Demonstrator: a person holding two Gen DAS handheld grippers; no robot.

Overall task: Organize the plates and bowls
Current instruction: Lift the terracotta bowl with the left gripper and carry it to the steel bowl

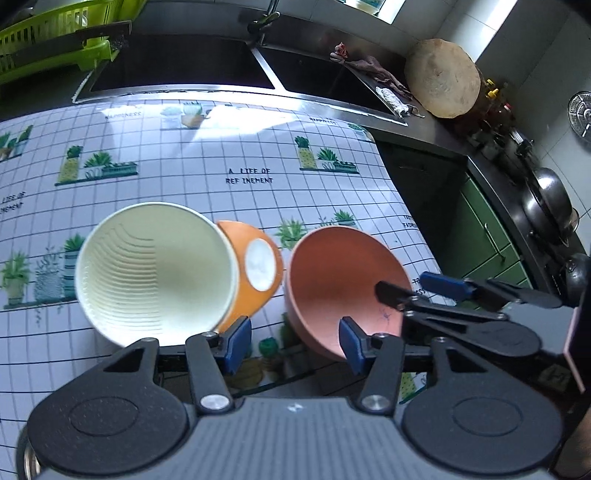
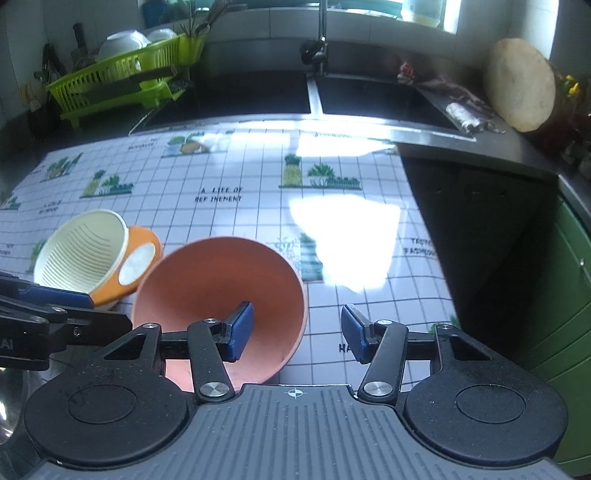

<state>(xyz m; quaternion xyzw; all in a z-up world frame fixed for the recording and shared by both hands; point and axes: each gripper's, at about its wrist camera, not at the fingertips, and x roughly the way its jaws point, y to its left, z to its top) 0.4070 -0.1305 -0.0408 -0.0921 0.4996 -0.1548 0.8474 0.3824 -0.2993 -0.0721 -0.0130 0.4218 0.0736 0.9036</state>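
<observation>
My left fingers [image 1: 291, 341] and right fingers [image 2: 297, 332] hang spread, holding nothing, over the terracotta bowl [image 2: 221, 295] (tipped beside the cream bowl [image 1: 155, 277]).

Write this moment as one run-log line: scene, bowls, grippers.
scene: tablecloth by sink | terracotta bowl tilted, beside ribbed cream-and-orange bowl | left gripper open, empty | right gripper open, straddling terracotta rim

A white grid-patterned tablecloth with potted-plant prints [image 2: 258, 206] catches bright window glare. Behind it lies a dark steel 2-basin sink [image 2: 310, 96] with a chrome tap [image 2: 322, 33]; green cabinet doors [image 2: 569, 295] stand to the right beneath white-tiled walls [image 1: 532, 48].
</observation>
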